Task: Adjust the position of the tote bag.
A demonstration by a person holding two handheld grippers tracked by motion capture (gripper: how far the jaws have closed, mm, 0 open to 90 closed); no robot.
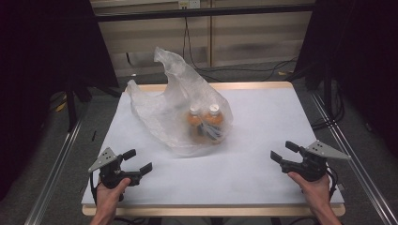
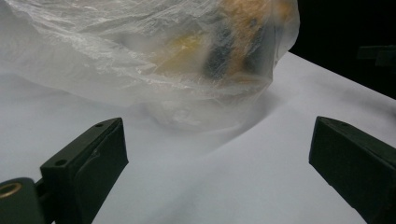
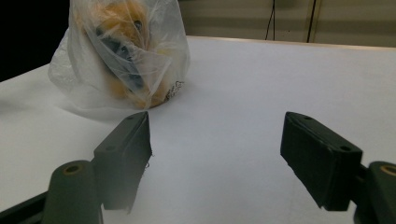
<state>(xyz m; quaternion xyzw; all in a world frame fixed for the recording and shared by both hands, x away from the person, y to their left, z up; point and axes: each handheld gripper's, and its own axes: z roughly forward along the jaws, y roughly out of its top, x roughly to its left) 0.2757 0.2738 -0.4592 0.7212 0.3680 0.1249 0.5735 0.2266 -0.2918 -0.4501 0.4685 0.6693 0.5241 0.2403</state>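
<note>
A crinkled translucent plastic bag [image 1: 176, 112] stands mid-table, handles raised, holding two upright orange-filled bottles [image 1: 204, 123] with white caps.

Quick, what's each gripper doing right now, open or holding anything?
Left gripper: open, holding nothing, short of the plastic bag.
Right gripper: open, holding nothing.

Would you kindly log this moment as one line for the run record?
left gripper: open, empty | right gripper: open, empty | plastic bag: mid-table, holds two bottles | contact: none

Crinkled clear plastic bag [image 1: 173, 108] on a matt white table [image 1: 263, 140].
</note>
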